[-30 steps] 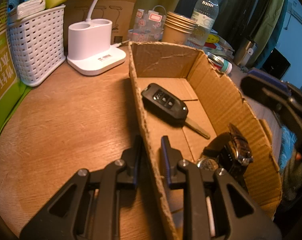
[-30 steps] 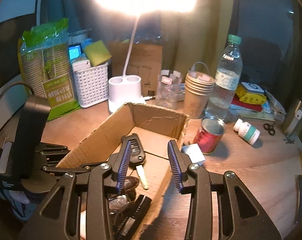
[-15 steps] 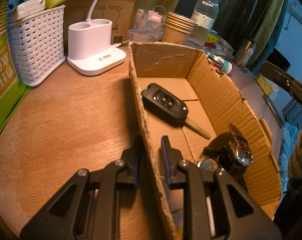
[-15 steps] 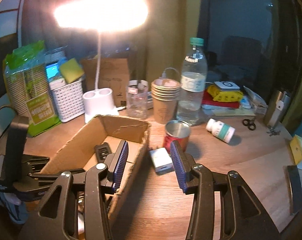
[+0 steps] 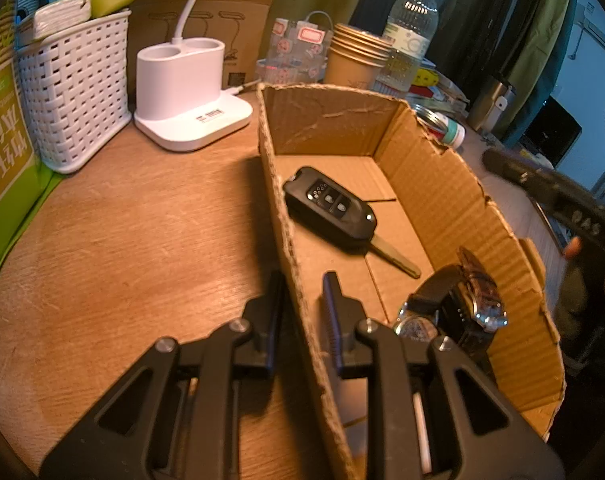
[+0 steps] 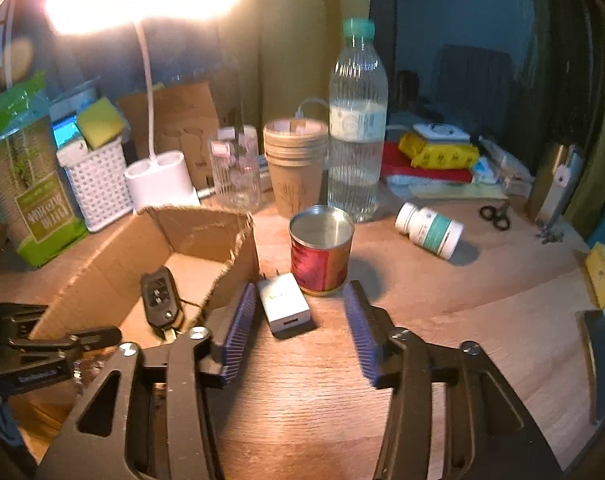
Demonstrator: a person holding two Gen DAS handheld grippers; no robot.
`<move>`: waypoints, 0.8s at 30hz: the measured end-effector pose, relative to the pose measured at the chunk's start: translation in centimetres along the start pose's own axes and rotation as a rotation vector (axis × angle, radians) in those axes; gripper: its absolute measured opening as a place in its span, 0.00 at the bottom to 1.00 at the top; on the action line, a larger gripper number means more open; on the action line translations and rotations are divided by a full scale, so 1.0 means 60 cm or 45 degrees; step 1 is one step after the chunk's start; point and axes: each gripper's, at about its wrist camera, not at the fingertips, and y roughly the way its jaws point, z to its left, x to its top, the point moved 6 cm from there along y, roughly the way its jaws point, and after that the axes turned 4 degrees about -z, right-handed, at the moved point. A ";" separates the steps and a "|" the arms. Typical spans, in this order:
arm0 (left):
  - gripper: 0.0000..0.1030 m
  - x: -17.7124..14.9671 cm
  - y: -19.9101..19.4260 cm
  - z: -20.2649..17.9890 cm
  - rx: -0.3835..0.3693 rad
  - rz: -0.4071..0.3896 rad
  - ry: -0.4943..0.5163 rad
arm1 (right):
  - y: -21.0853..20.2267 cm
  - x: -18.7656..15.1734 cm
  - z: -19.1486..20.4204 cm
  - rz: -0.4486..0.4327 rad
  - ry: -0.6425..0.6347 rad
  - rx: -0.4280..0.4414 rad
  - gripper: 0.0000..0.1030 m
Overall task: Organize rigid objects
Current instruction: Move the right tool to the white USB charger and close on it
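A: While the left gripper [image 5: 302, 292] pinches the near side wall of the cardboard box [image 5: 454, 184], what are the other jaws doing?

B: The right gripper [image 6: 298, 320] hangs over the wooden surface [image 6: 442, 292] just outside the box, its jaws spread and still widening. Nothing is pressed between them; the white charger [image 6: 286, 306] lies on the surface just ahead, in line with the gap.

A: And the left jaws?

B: Nearly together, one finger outside the wall and one inside, the cardboard clamped between.

A: What sits in the box?

B: A black car key [image 5: 330, 208] lies flat on the floor of it, blade towards the camera. Closer in, against the right wall, is a wristwatch [image 5: 474, 304] with a dark strap.

A: Outside it?

B: Just beyond the charger stands a red tin can [image 6: 320, 254], touching or almost touching it. Farther back are stacked paper cups [image 6: 296, 168] and a water bottle [image 6: 357, 128]; a white pill bottle [image 6: 428, 230] lies on its side to the right.
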 end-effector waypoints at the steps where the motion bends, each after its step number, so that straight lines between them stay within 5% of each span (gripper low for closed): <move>1: 0.20 0.000 0.000 0.000 0.000 0.000 0.000 | 0.010 -0.005 -0.003 0.021 0.001 -0.004 0.56; 24: 0.21 0.000 0.000 0.000 -0.001 0.000 -0.001 | 0.110 -0.027 0.000 0.209 -0.032 0.108 0.57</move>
